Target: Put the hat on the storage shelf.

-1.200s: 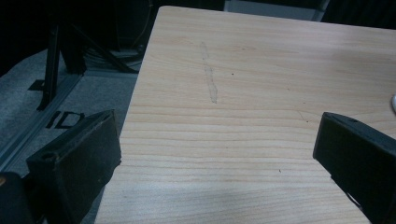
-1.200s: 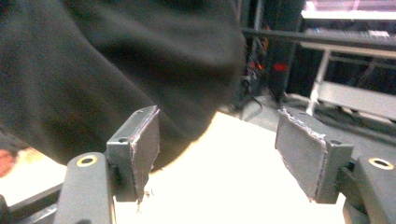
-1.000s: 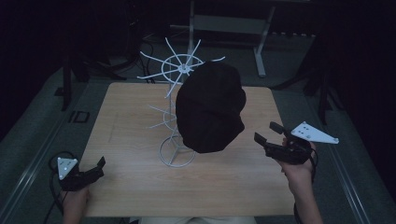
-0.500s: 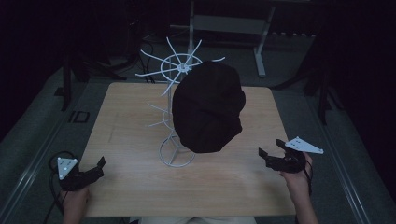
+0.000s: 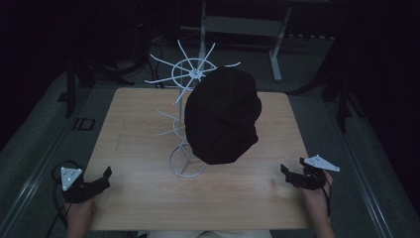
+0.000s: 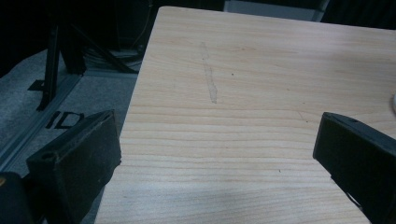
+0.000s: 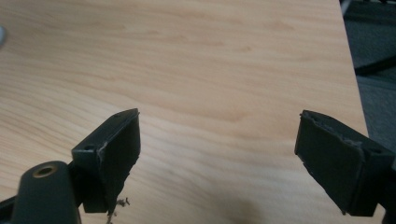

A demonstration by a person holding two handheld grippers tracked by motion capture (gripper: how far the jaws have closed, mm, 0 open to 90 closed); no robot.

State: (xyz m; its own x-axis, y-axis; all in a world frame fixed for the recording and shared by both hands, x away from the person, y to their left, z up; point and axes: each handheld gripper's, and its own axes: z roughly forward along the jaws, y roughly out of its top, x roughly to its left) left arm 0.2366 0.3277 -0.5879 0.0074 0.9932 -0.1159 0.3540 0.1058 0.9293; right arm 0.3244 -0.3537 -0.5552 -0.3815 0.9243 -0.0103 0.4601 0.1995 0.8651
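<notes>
Black hat (image 5: 223, 116) hangs on rack (image 5: 190, 89), apart from right gripper (image 5: 293, 171).

The cap (image 5: 222, 116) is plain black, no pattern to be made out in the dim light. It hangs on a white wire rack (image 5: 187, 99). The table (image 5: 138, 144) is pale wood with fine straight grain — one faint grey streak (image 6: 208, 74) marks it. Both grippers are black — the left gripper (image 5: 99, 179) and right gripper (image 5: 292, 172) each carry a light grey plate. The floor (image 5: 44, 134) is grey.
</notes>
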